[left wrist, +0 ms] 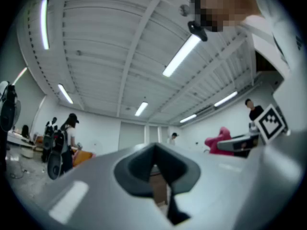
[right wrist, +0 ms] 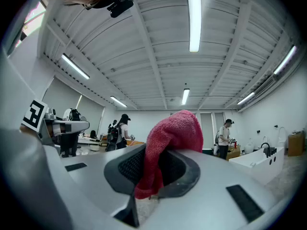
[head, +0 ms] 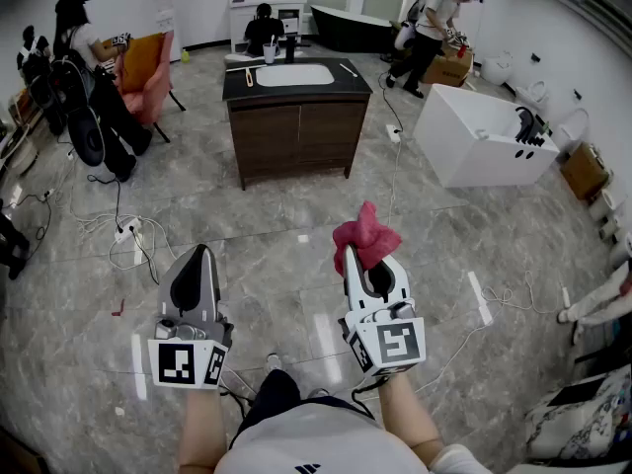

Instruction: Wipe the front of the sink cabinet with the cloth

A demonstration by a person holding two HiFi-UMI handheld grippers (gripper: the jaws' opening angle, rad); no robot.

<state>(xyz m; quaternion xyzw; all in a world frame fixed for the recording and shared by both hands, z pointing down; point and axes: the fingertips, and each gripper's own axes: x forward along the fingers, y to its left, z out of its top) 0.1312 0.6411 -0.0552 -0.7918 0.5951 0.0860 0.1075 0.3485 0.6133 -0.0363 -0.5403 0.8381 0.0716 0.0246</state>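
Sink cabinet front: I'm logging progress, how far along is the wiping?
Done: the right gripper is shut on the red cloth. In hand: nothing more; the left gripper is shut and empty. Left: the sink cabinet stands across the floor; all wiping remains.

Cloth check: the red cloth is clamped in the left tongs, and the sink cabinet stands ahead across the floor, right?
Not quite. The red cloth is clamped in the right tongs, not the left; the right gripper view shows it pinched between them. The left tongs are shut on nothing. The sink cabinet does stand ahead across the floor.
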